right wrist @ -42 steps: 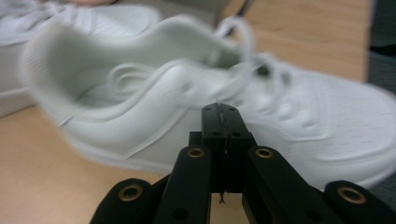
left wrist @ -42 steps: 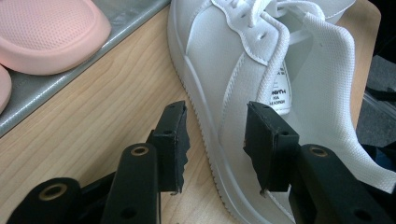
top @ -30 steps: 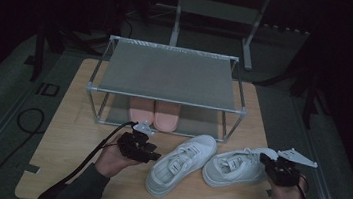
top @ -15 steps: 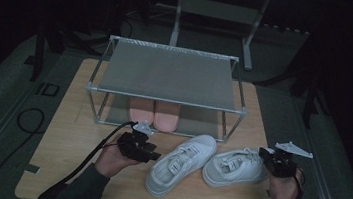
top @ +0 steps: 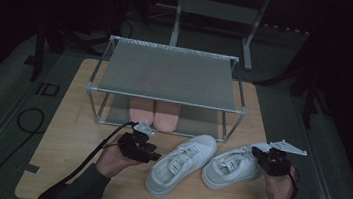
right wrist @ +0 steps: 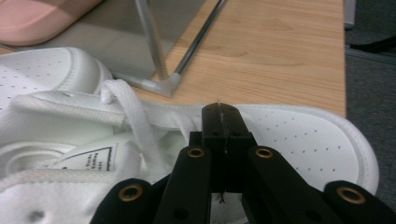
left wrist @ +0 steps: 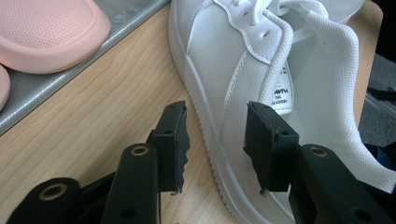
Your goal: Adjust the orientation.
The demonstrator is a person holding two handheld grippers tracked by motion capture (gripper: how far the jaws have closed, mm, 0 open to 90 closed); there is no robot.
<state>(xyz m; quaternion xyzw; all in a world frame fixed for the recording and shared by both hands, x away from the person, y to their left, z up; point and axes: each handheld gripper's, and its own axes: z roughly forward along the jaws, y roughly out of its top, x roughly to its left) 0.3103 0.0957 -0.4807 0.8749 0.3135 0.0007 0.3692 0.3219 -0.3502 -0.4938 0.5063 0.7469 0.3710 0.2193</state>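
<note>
While the left gripper (left wrist: 215, 140) holds its jaws apart astride the left sneaker's (top: 180, 163) side wall, not pressing it, the right gripper (right wrist: 221, 116) is clenched over the right sneaker (top: 231, 165). Both sneakers lie on the table (top: 70, 132) before the rack (top: 167, 76).

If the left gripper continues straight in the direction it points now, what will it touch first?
Most likely the left gripper would first meet the side of the white lace-up sneaker, which lies directly ahead between its open jaws, though the depth is hard to judge.
</note>
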